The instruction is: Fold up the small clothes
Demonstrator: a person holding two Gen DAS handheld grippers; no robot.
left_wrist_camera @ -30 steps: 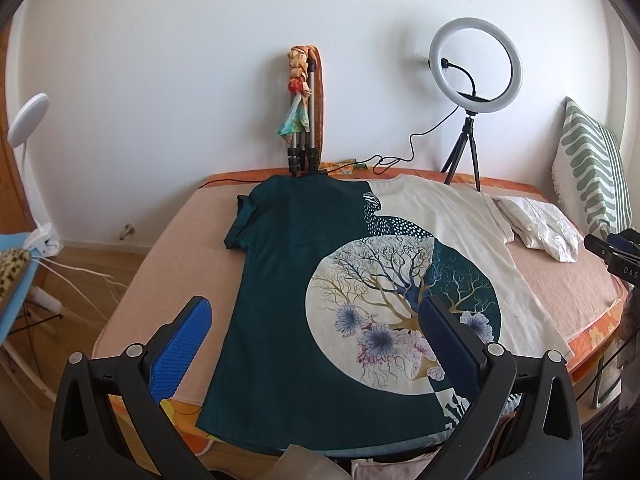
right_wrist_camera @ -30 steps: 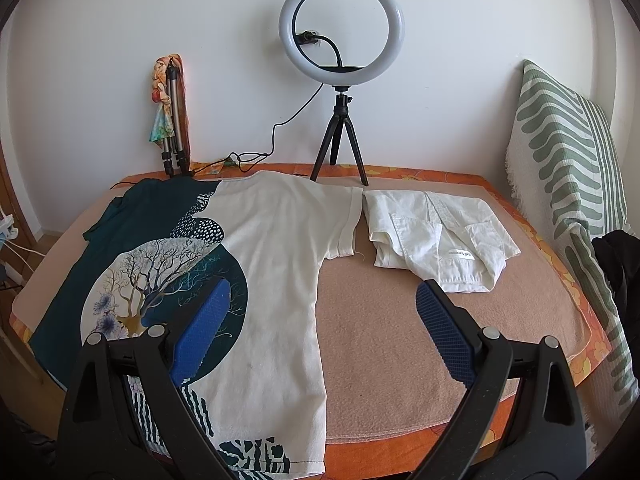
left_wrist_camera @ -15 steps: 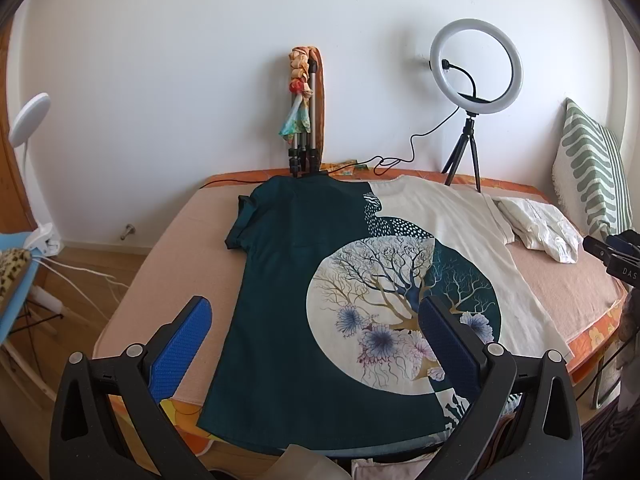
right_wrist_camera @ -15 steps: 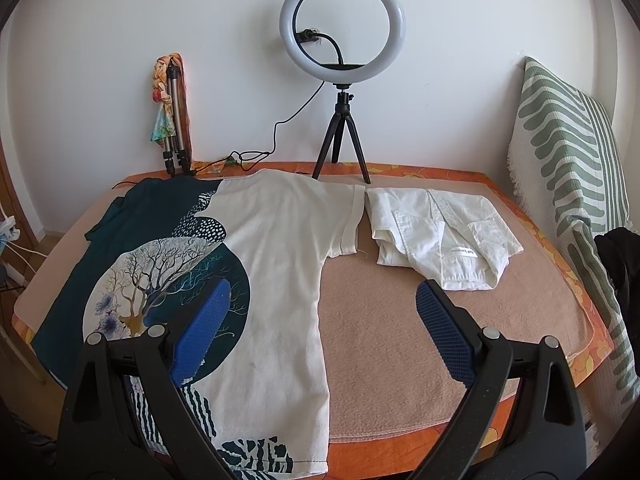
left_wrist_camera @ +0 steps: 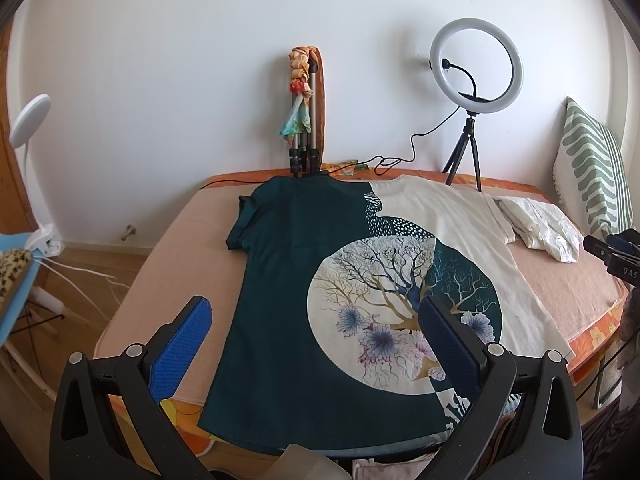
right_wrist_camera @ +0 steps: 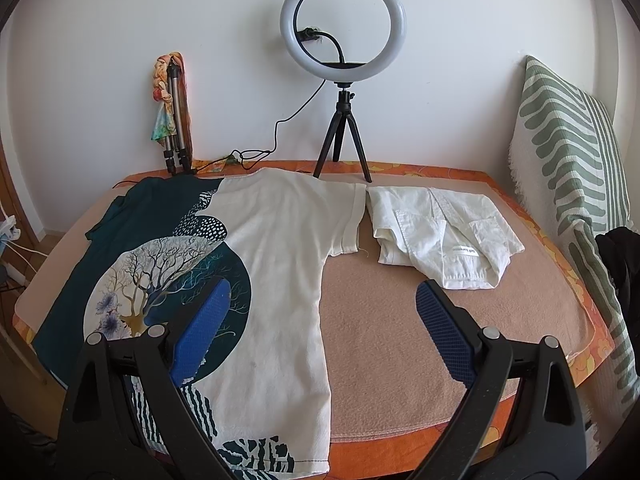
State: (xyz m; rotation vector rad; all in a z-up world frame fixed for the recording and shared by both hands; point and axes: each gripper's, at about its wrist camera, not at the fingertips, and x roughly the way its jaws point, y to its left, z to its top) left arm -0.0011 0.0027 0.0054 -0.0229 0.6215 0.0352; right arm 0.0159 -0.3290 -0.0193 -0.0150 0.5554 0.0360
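A T-shirt [left_wrist_camera: 304, 300] [right_wrist_camera: 276, 248], half dark teal and half cream with a tree print in a circle, lies spread flat on the bed, hem toward me and collar toward the wall. My left gripper [left_wrist_camera: 316, 320] hovers open above its lower teal half, nothing between the blue pads. My right gripper [right_wrist_camera: 322, 312] stands open over the shirt's cream right edge and the bare blanket. A folded white garment [right_wrist_camera: 440, 236] [left_wrist_camera: 540, 228] rests right of the shirt's sleeve.
The bed has a peach blanket [right_wrist_camera: 400, 320] with an orange flowered edge. At the wall stand a ring light on a tripod [right_wrist_camera: 344, 40], a folded tripod with a scarf [left_wrist_camera: 306, 112] and a cable. A striped cushion [right_wrist_camera: 568, 152] leans at the right.
Both views have shifted very slightly; the shirt and the white garment lie as before, and both grippers stay open.
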